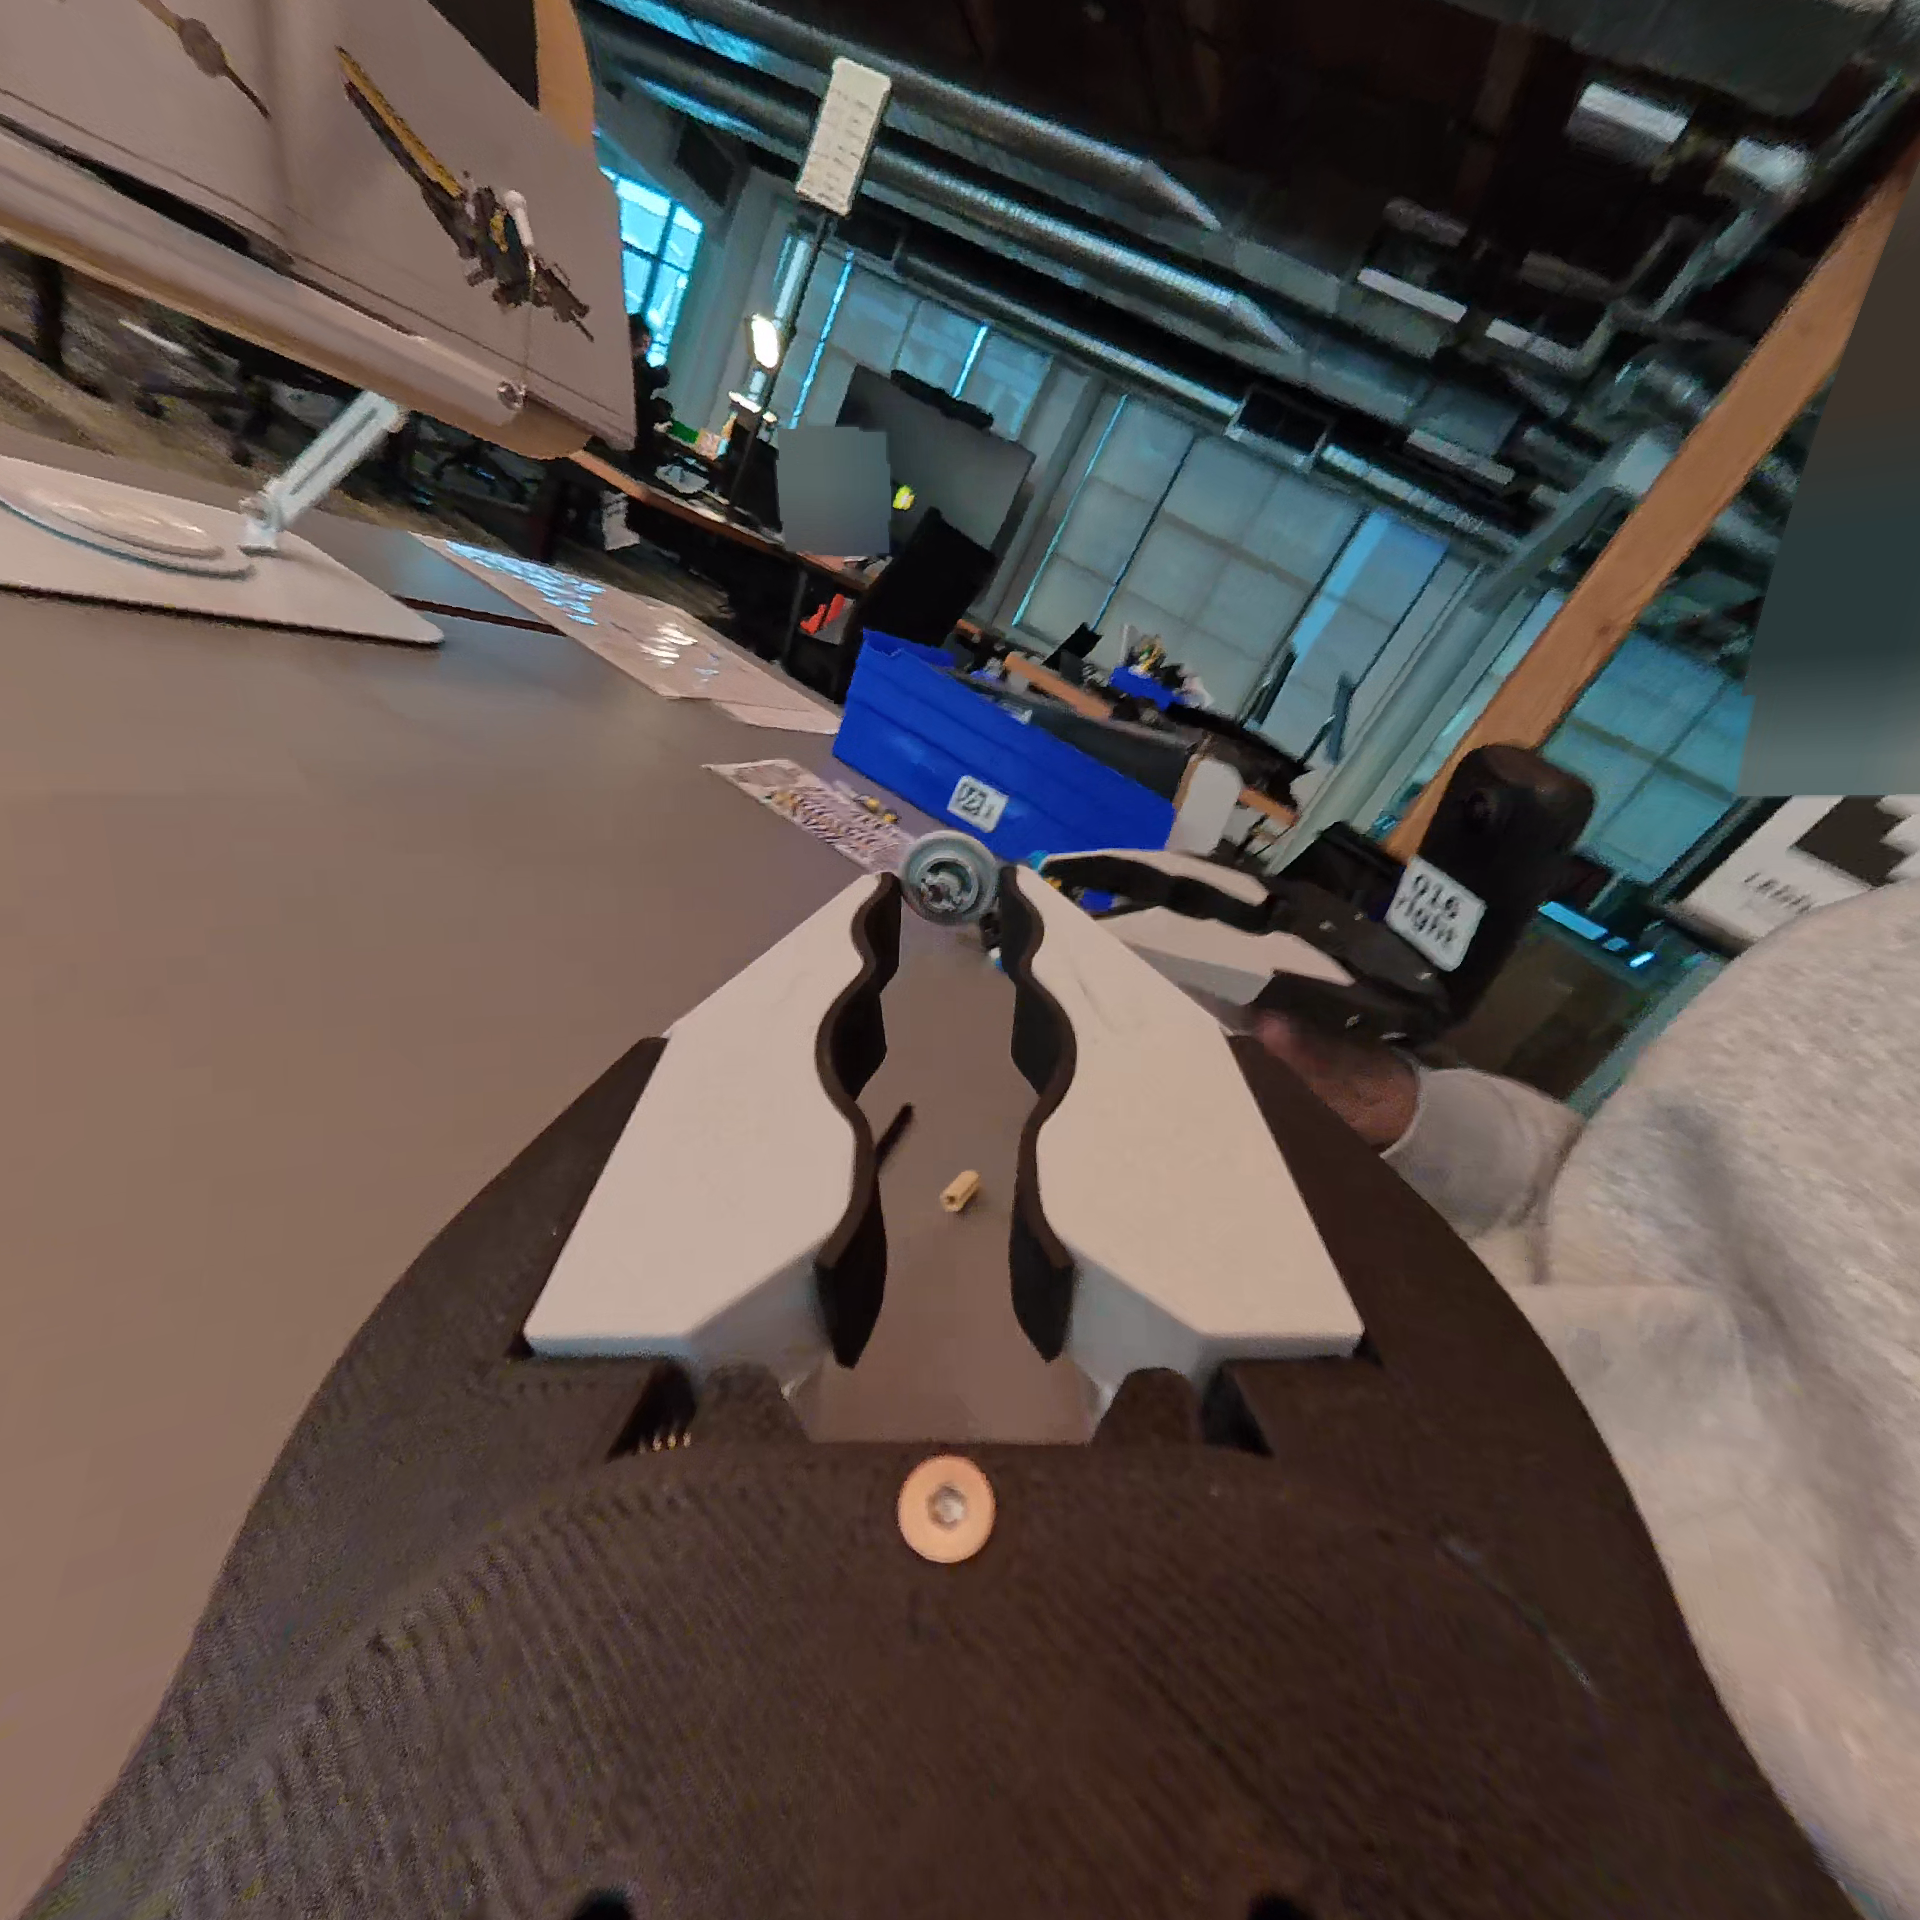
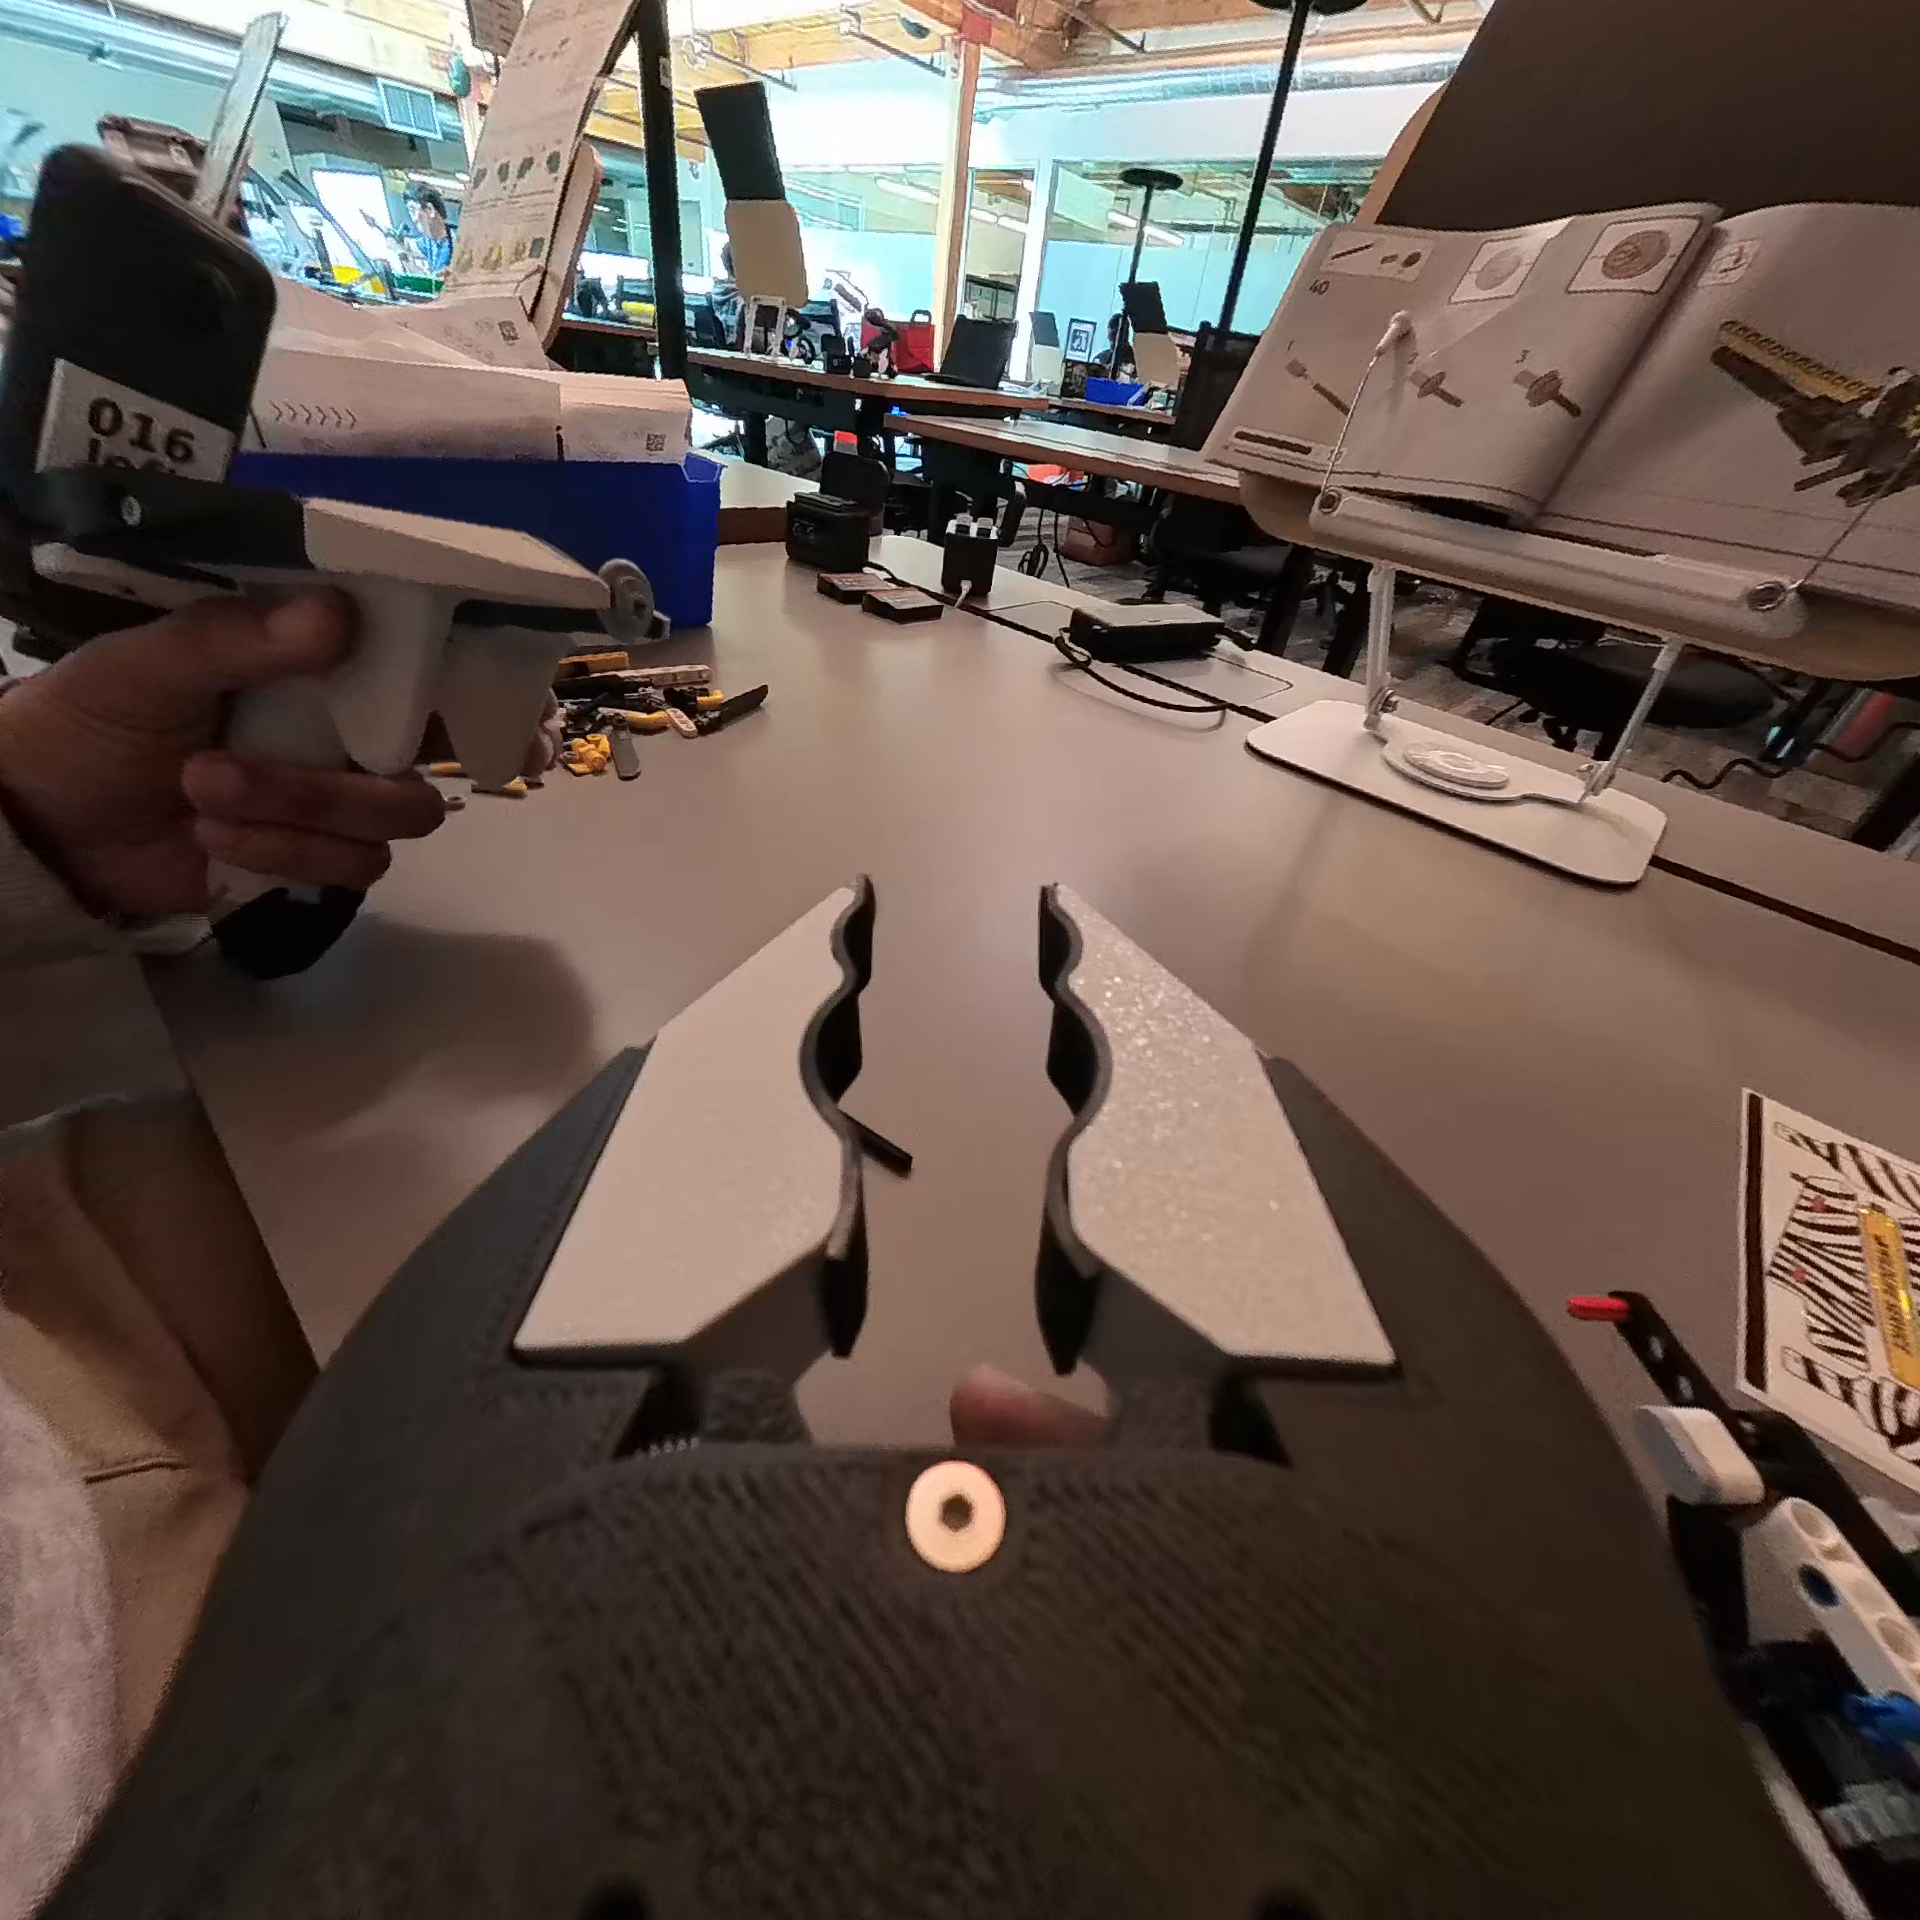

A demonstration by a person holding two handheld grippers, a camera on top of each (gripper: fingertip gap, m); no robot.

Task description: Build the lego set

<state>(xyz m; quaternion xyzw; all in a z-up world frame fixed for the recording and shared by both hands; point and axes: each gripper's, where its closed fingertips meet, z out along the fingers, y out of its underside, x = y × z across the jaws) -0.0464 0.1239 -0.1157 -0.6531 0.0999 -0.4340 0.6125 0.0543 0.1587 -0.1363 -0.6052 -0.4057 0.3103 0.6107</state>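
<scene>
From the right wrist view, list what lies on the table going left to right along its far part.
Left gripper pinching a grey wheel → loose lego pieces → black power brick → white book stand holding the open instruction booklet.

Right gripper (image 2: 956, 909) jaws apart above table (image 2: 1143, 935); black axle (image 2: 878, 1143) below. Left gripper (image 2: 629, 603) pinches grey wheel (image 2: 627, 594).

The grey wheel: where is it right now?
The grey wheel is pinched at the tips of the left tongs, held above the table, near the blue bin.
</scene>
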